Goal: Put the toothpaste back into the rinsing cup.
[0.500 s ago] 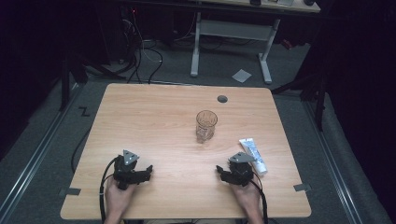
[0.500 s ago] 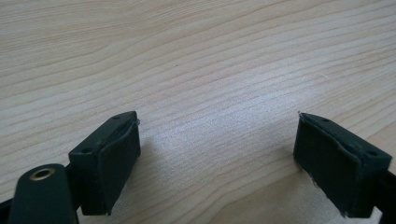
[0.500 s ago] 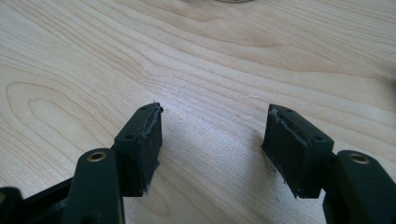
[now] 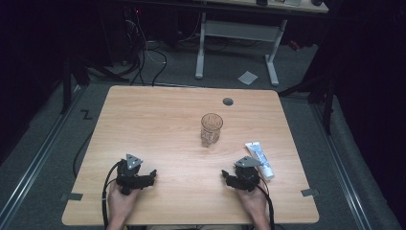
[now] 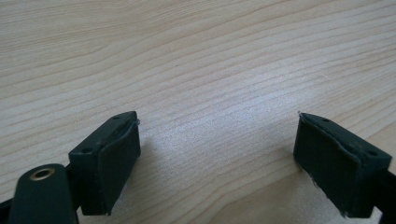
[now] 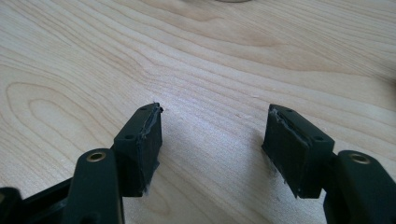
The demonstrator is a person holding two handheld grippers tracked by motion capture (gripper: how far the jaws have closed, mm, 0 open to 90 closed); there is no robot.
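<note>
On the pale wooden table we rest both hand-held black grippers, left and right, jaws spread and empty, at the start; next, the right must reach the white toothpaste tube just beside it, with the clear patterned glass tumbler ahead.

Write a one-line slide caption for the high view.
Both open grippers, left gripper and right gripper, rest near the wooden table's front edge; a glass stands mid-table, a tube beside the right.

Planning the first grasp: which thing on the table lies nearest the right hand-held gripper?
The white tube, lying flat just beside it; the glass stands farther off, mid-table.
</note>
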